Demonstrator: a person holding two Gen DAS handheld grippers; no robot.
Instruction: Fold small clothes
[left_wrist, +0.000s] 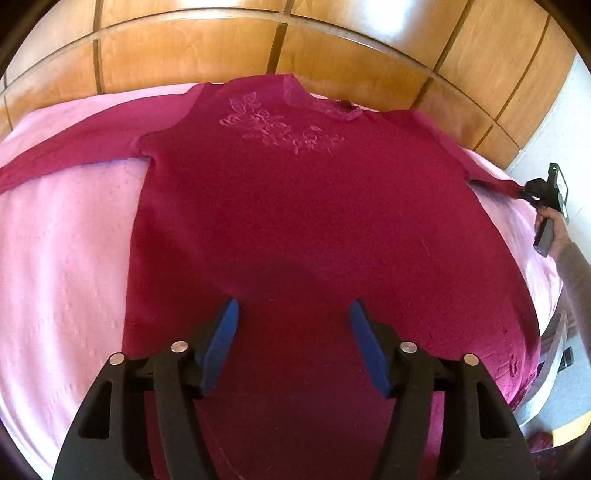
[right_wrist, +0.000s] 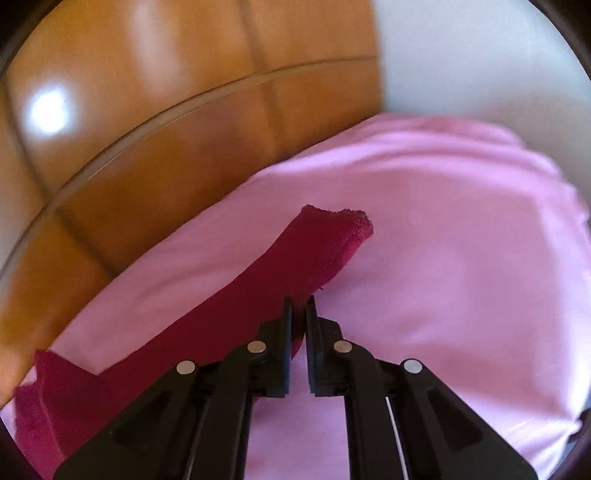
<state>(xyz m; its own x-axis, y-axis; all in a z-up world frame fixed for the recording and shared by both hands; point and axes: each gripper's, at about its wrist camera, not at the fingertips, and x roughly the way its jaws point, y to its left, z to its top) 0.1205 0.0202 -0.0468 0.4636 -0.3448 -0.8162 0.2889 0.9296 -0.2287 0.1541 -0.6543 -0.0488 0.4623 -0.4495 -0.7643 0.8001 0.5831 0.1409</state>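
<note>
Both tongs are in view, and I see them in different states. Left tongs (left_wrist: 293, 314), at the bottom centre of the left wrist view, stand wide apart, with the blue pads (left_wrist: 221, 345) spread and nothing between them; they hover above the lower part of the sweater (left_wrist: 314, 221), near its hem.

Right tongs (right_wrist: 299, 306), at the bottom centre of the right wrist view, are almost closed and pinch the sleeve (right_wrist: 280, 273) of the sweater. From the tongs the sleeve runs up toward the centre of the frame, where the cuff (right_wrist: 343, 225) stands a little raised, and also down to the lower left corner.

In the left wrist view I see the same right tongs (left_wrist: 526, 192) at the right edge of the frame, with the hand (left_wrist: 554, 229) around the handle; the sleeve end is stretched toward them.

I see the dark red sweater spread flat, front up, on the pink bedcover (left_wrist: 66, 240). Its collar (left_wrist: 325, 105) is at the upper centre of the frame, with an embroidered flower pattern (left_wrist: 280, 129) just below it. The other sleeve (left_wrist: 74, 155) lies straight out toward the left edge. Behind the bed, across the top of both views, is a wooden headboard (left_wrist: 221, 48).
</note>
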